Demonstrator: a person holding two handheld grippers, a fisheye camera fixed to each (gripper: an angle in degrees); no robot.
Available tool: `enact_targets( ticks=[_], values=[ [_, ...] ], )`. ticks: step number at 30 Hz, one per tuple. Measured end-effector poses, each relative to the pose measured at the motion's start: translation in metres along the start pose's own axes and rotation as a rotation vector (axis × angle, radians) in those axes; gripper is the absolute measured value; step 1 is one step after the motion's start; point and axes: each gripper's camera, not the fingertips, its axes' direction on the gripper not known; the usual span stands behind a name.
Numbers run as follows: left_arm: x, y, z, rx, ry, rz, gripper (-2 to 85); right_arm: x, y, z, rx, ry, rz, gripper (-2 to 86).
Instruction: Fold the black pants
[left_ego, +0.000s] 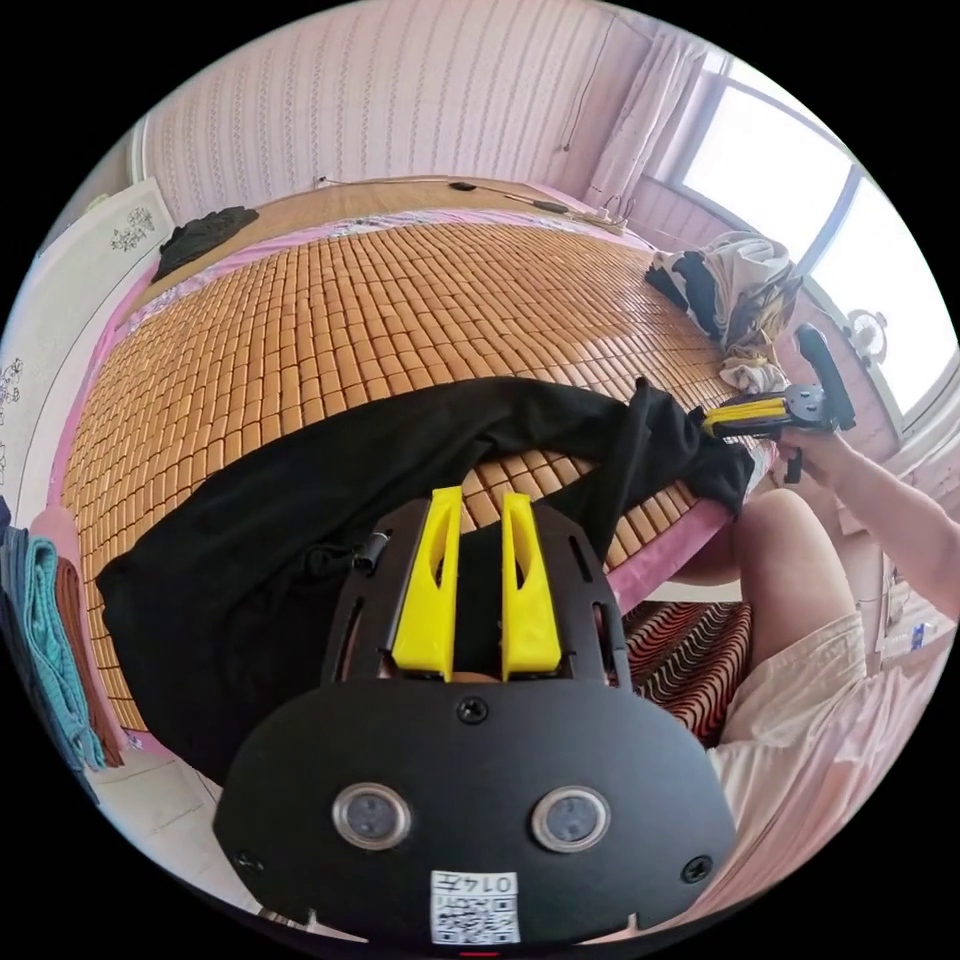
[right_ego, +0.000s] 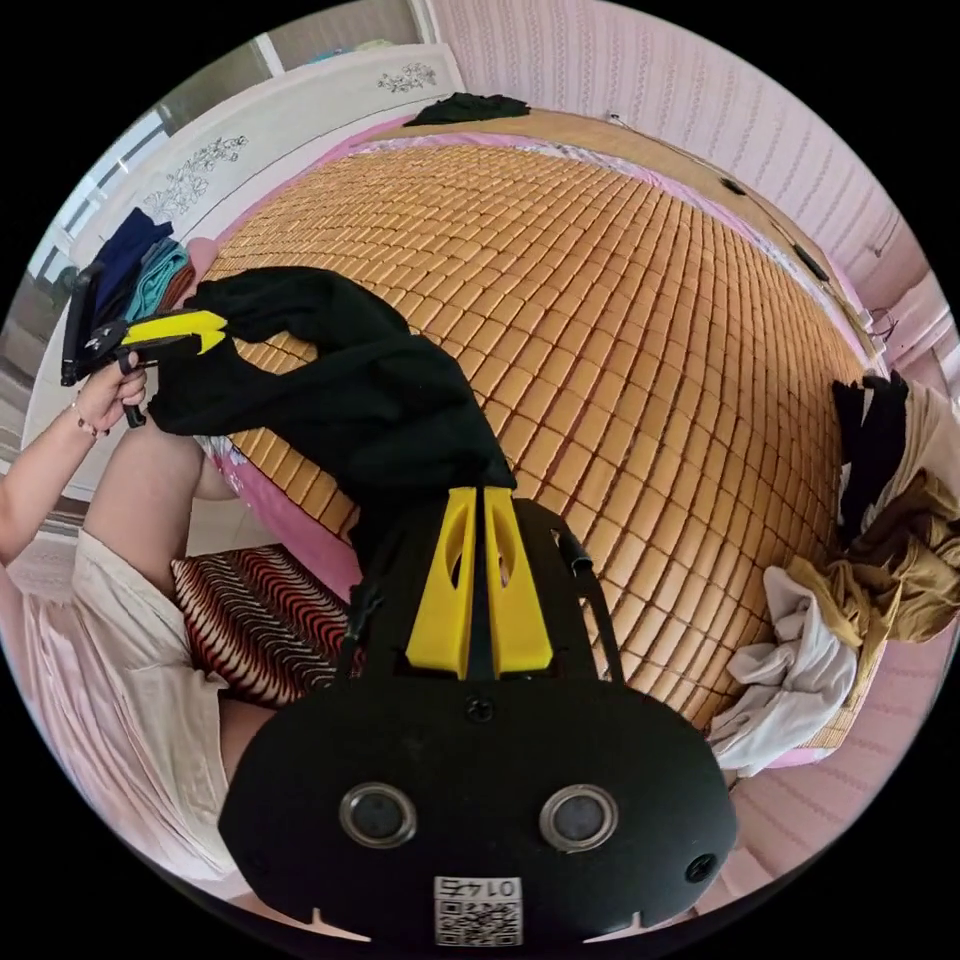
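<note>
Both grippers pinch the black pants stretched along the near edge of the bamboo mat: left gripper and right gripper each have jaws closed on cloth

this is a bedroom in a home. a wide bed takes up most of both views, covered by a bamboo-tile sleeping mat over pink bedding. pale pink striped wallpaper runs across the top of the left gripper view, with a curtain beside a bright window at the upper right. loose clothes are heaped at the right edge of the right gripper view, and folded towels sit at the left edge of the left gripper view.
</note>
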Motion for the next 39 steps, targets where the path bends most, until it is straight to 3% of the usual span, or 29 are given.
enact_targets(
  ticks=[4, 7, 14, 19, 24, 29, 32, 34, 39],
  values=[
    [-0.001, -0.005, -0.007, 0.034, 0.011, 0.008, 7.8, 0.010, 0.007, -0.120, 0.315, -0.025, -0.018, -0.5],
    [-0.006, -0.006, -0.010, 0.068, 0.006, -0.002, 7.9, -0.012, 0.043, -0.165, 0.388, 0.023, -0.074, -0.2],
    [-0.024, -0.020, 0.009, 0.022, 0.011, -0.041, 8.0, -0.030, 0.113, -0.098, -0.097, 0.036, -0.032, 4.5],
    [-0.033, -0.047, 0.022, 0.013, -0.026, -0.063, 8.1, -0.007, 0.076, -0.130, 0.086, 0.150, 0.094, 10.1],
    [-0.045, -0.064, 0.043, -0.017, -0.048, -0.165, 8.1, 0.040, 0.028, -0.111, 0.074, 0.283, 0.267, 12.1],
    [-0.045, -0.064, 0.064, -0.049, -0.143, -0.171, 8.8, 0.090, 0.011, -0.092, 0.085, 0.175, 0.418, 13.2],
    [-0.042, -0.069, 0.068, -0.050, -0.149, -0.166, 8.2, 0.112, 0.000, -0.068, -0.024, 0.222, 0.462, 10.1],
    [-0.042, -0.077, 0.072, -0.073, -0.112, -0.143, 6.1, 0.131, -0.007, -0.055, -0.113, 0.084, 0.466, 2.7],
    [-0.048, -0.094, 0.078, -0.094, -0.129, -0.141, -0.3, 0.152, -0.029, -0.102, 0.049, 0.167, 0.395, 1.0]
  ],
)
